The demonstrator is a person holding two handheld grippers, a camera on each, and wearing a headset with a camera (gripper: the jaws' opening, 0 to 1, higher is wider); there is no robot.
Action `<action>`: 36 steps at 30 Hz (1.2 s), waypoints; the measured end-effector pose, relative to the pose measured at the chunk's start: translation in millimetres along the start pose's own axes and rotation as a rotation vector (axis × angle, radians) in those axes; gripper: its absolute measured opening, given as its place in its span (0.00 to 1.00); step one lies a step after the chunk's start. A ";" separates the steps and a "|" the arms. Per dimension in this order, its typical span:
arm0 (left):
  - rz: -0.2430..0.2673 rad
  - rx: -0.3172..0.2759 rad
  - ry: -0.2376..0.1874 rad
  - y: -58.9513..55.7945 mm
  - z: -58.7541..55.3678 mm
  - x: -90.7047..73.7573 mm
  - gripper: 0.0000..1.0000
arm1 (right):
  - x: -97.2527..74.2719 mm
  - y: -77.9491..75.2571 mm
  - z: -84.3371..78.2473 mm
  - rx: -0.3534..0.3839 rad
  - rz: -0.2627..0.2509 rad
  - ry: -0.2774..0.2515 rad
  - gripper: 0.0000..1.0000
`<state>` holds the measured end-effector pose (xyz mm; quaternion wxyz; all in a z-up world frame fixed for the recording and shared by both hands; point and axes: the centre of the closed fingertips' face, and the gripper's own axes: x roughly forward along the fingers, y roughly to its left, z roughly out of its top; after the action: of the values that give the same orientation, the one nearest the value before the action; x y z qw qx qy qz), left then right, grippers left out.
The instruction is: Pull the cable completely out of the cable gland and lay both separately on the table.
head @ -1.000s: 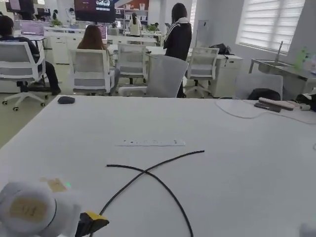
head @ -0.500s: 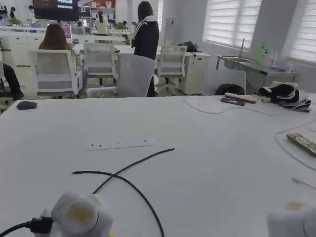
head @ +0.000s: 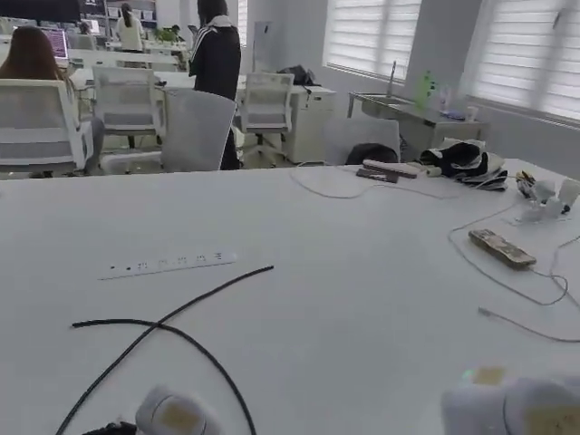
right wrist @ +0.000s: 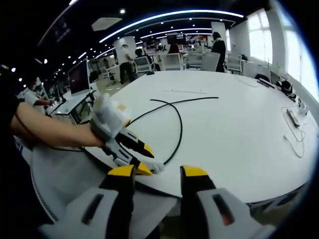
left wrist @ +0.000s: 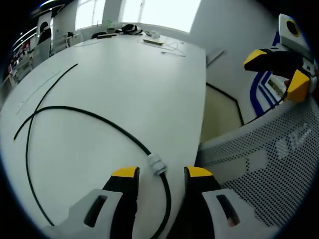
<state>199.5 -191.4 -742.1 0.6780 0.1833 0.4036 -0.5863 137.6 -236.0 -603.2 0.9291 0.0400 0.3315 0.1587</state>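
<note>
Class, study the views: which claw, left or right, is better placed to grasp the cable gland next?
Left, probably. The left claw is open with the cable gland just ahead of its jaws; the right claw, also open, sits beyond the table edge, farther off.

Head view above the table (head: 362, 272), facing 12 o'clock, left gripper view low, close over the cable (left wrist: 99, 112), right gripper view off the table edge, all three sharing the cable loop.

On white table (head: 362, 299): black cable (head: 161, 323) looped by the near edge, cable gland (left wrist: 156, 163) threaded on; white power strip (head: 168, 264) farther in.
</note>
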 end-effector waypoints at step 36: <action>0.040 0.144 0.004 3.6 -4.7 -96.2 0.17 | 25.0 40.8 19.8 -0.119 0.161 0.013 0.33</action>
<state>202.7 -124.9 -672.4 0.6738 0.2409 0.3580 -0.5998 157.4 -188.7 -595.6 0.9120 0.0103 0.3230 0.2527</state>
